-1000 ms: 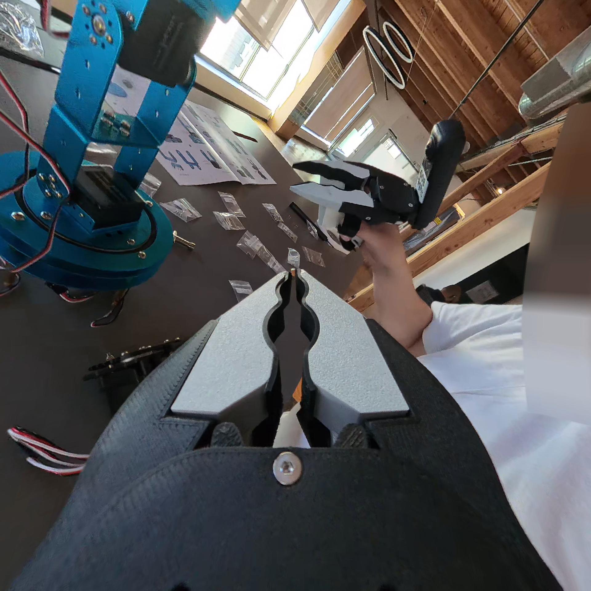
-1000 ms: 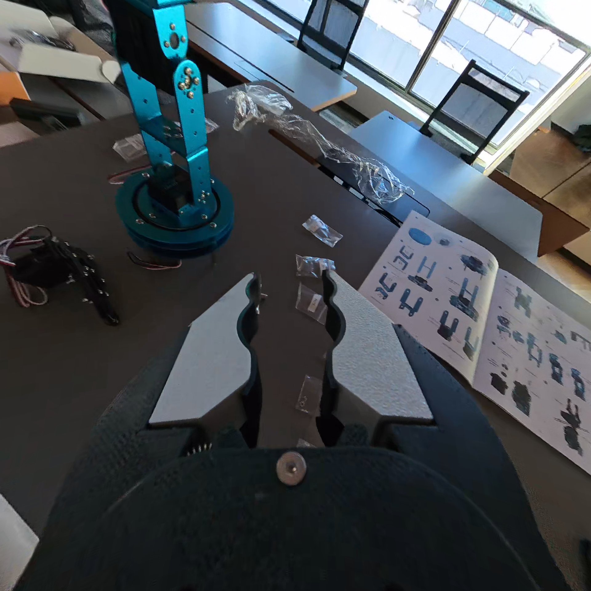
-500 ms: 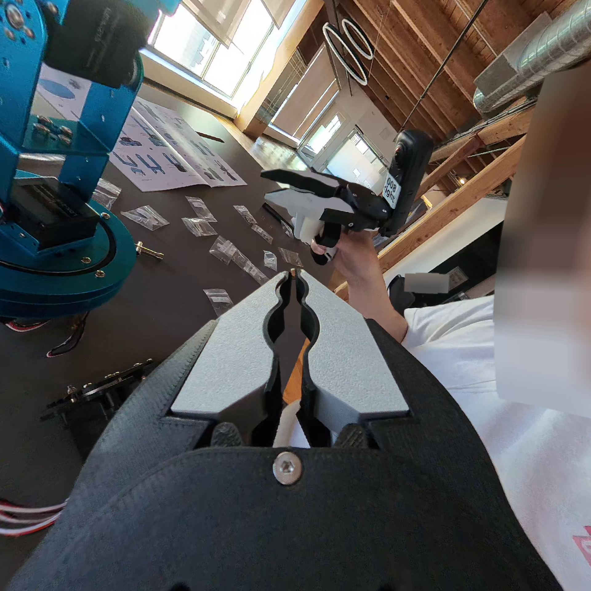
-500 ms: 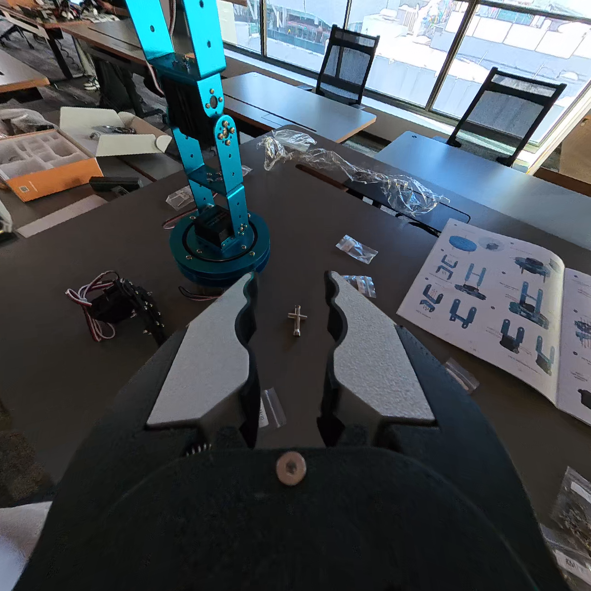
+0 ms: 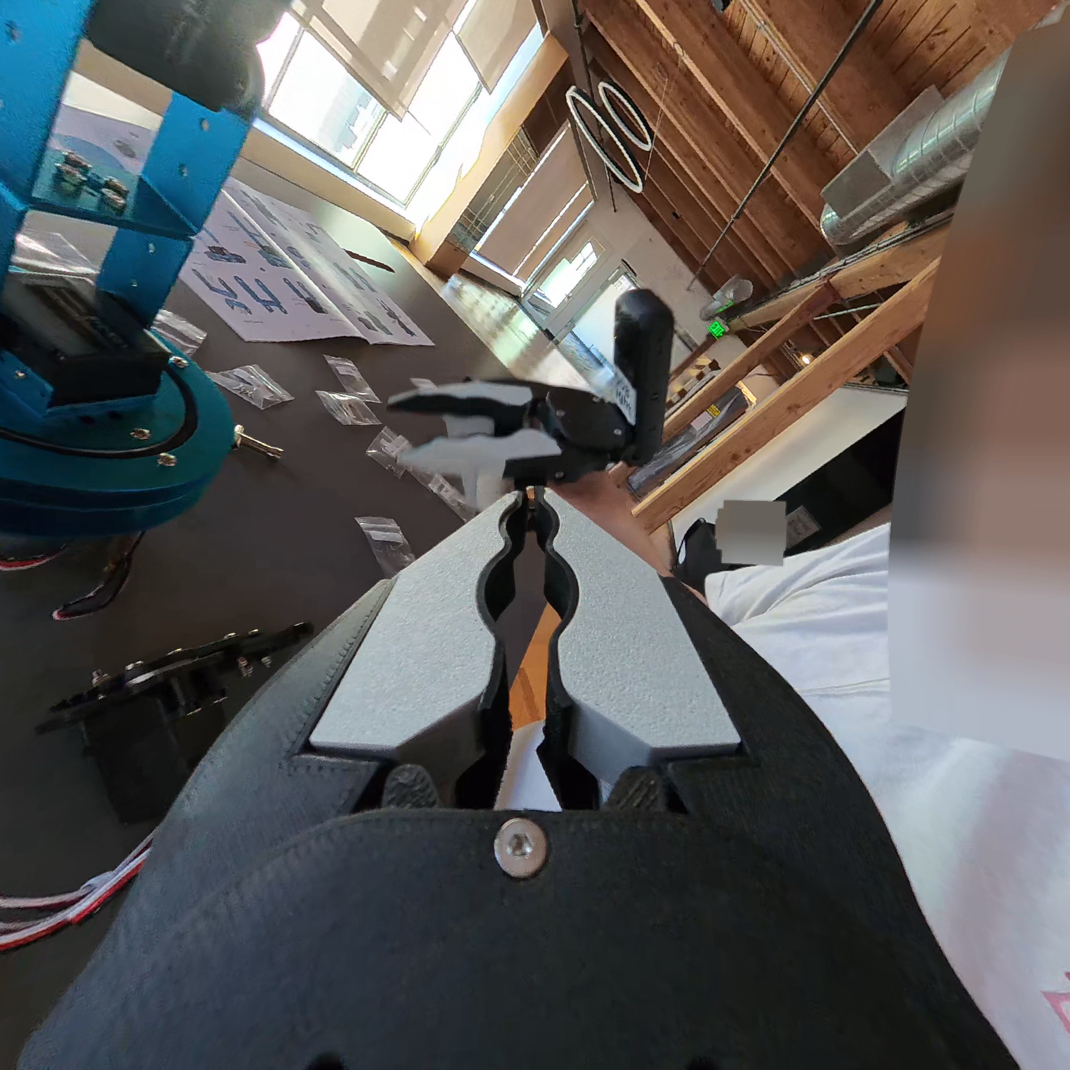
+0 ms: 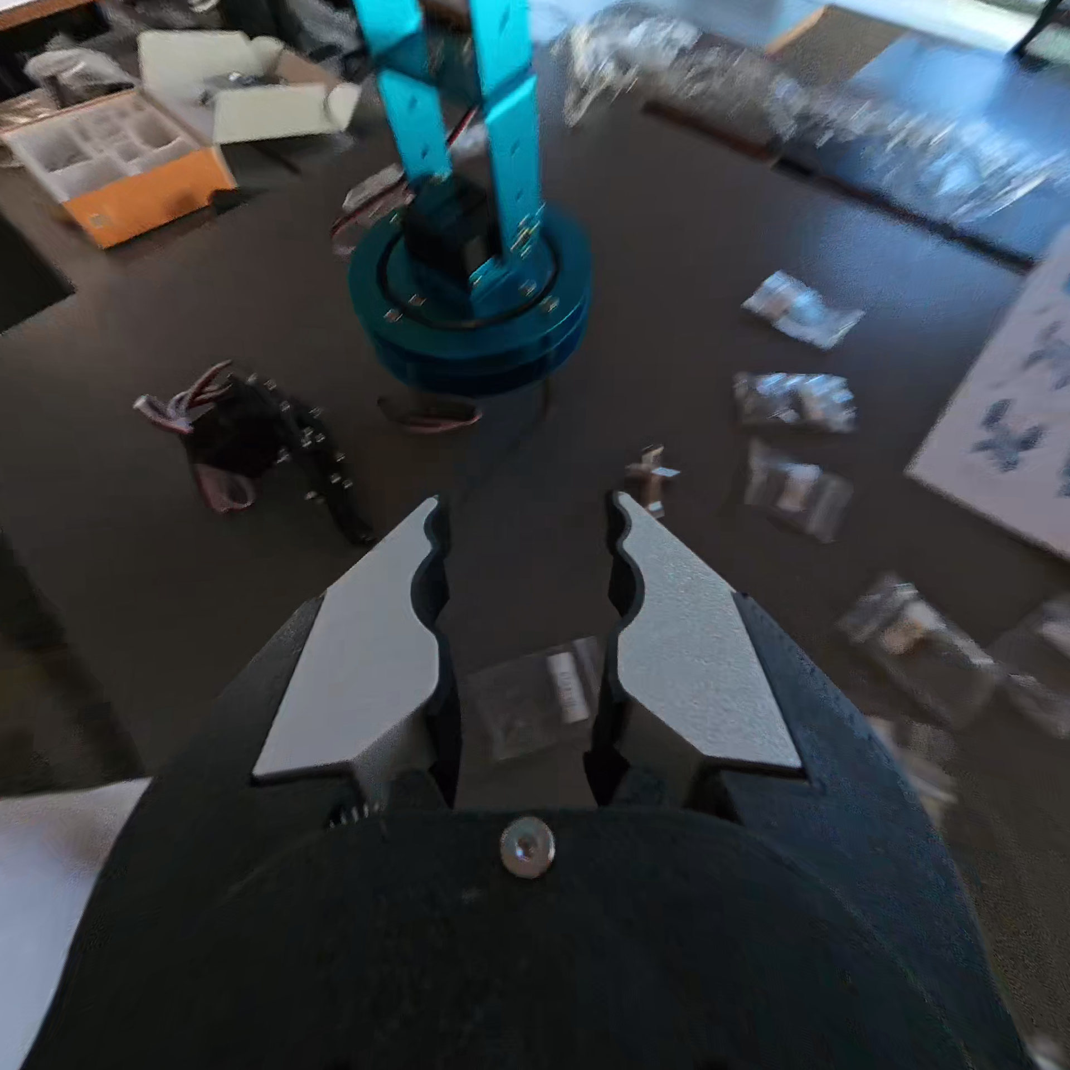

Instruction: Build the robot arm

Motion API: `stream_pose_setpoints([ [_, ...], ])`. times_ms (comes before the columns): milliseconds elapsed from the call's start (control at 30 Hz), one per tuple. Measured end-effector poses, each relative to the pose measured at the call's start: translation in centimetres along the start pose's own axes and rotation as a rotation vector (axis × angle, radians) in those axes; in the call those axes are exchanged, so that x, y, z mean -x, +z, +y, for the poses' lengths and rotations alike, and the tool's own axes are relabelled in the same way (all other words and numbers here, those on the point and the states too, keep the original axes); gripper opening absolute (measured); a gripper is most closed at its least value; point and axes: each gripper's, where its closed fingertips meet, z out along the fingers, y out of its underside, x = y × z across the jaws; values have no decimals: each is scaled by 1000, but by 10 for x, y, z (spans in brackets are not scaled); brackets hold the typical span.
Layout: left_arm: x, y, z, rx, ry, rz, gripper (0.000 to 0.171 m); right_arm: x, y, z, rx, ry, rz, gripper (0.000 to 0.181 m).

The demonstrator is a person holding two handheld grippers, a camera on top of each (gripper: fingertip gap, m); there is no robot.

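My left gripper [image 5: 531,499] is shut, fingertips together, held tilted above the dark table [image 5: 278,521]. I cannot tell whether anything small is pinched at its tips. My right gripper [image 6: 524,505] is open and empty above the table, and it also shows in the left wrist view [image 5: 417,428], held by a hand. A blue metal robot arm on a round base [image 6: 469,312] stands ahead of it; the left wrist view shows the base [image 5: 104,463] at the left. A small clear bag [image 6: 532,689] lies under the right gripper's fingers. A small metal cross wrench [image 6: 651,469] lies just right of its tips.
A black claw part with red and white wires [image 6: 260,428] lies left of the base, also in the left wrist view [image 5: 173,677]. Several small clear bags [image 6: 793,405] and an open manual [image 5: 278,278] lie to the right. An orange and white box [image 6: 127,162] sits at the far left. The small metal cross wrench [image 6: 651,469] is closer to my right gripper, around 10 cm from its tips; the left tips are 25 cm off.
My right gripper has swung left and lower toward the blue base, staying open; its view is blurred with motion. My left gripper stays shut and has shifted only slightly.
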Motion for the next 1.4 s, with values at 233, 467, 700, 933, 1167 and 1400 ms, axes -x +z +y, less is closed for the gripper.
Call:
stream_pose_setpoints([
  [233,-4,-10,-13,-26,42,-48,1,50,37,33,-18,-80,-53,63],
  [467,-10,-16,-16,-43,54,-62,1,32,56,66,123,-26,30,77],
  [700,-14,-16,-12,-31,47,-61,1,6,48,74,142,47,143,116],
  [933,-19,-15,-12,-9,42,-70,1,3,48,76,151,78,142,122],
  [1167,-22,-4,-13,42,52,-81,1,3,48,76,152,78,143,121],
  [1400,-29,13,-10,93,66,-67,1,3,48,76,152,78,143,121],
])
